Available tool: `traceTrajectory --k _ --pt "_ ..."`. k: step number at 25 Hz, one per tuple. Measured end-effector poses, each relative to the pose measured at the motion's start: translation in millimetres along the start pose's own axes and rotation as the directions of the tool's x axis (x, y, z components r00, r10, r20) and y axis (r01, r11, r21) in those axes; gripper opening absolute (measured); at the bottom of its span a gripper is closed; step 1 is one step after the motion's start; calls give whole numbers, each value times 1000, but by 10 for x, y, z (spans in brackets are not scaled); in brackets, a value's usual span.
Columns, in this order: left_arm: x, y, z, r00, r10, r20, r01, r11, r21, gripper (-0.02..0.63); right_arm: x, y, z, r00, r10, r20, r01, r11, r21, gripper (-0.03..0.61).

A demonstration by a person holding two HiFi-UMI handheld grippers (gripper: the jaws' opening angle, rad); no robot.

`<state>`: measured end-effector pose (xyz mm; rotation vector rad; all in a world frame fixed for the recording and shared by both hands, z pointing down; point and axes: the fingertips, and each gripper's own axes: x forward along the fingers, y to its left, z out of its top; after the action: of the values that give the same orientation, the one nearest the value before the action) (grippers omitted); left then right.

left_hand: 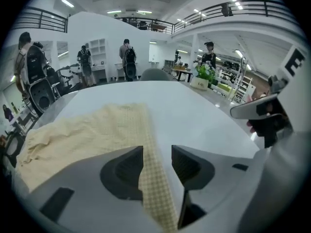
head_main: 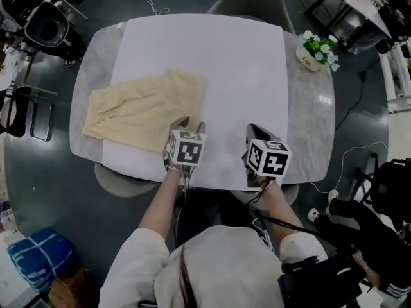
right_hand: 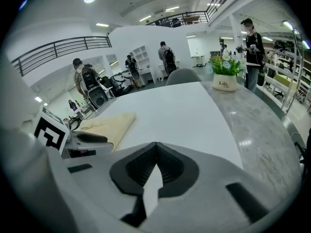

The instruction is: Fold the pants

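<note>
Pants (head_main: 144, 111): pale yellow, thin cloth. They lie flat on the left half of the white sheet (head_main: 244, 76) covering the table (head_main: 308, 120), and their left end hangs past the sheet onto bare marble.

Left gripper (head_main: 191, 126) sits at the pants' near right corner. Jaws apart, not clenched. The cloth's right edge runs through the gap between them.

Right gripper (head_main: 255, 131) hovers over bare sheet, well clear of the pants. Jaws pressed together, nothing in them.

Potted plant (head_main: 316, 50) at the far right corner, out of the way.

Judgement: the fabric looks light, limp and not slippery. It will likely sag and drag if lifted at one point. Best hold looks like the hem corners, one per gripper, pinching all layers.
</note>
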<state>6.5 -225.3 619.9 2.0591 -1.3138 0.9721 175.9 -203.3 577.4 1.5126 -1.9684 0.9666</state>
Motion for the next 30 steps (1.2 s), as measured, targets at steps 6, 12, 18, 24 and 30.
traceTrajectory --k 6,12,18,24,30 --pt "200 19 -116 997 45 -61 -45 999 2 174 162 -52 -18 999 35 -19 -35 999 -11 -7" --pt "260 39 -192 995 68 -72 -67 998 13 167 217 -29 -80 998 55 -32 -56 998 -18 -8" --pt "246 160 -179 994 75 -79 -74 997 15 48 217 -15 -73 998 49 -36 -49 999 -19 -8" --pt "149 202 -120 998 -33 -56 26 992 -121 34 219 91 -12 999 34 -31 -35 999 -28 -8" --pt "-123 463 0 998 -57 3 57 989 -137 32 220 377 101 1000 19 -13 -19 999 -50 -8"
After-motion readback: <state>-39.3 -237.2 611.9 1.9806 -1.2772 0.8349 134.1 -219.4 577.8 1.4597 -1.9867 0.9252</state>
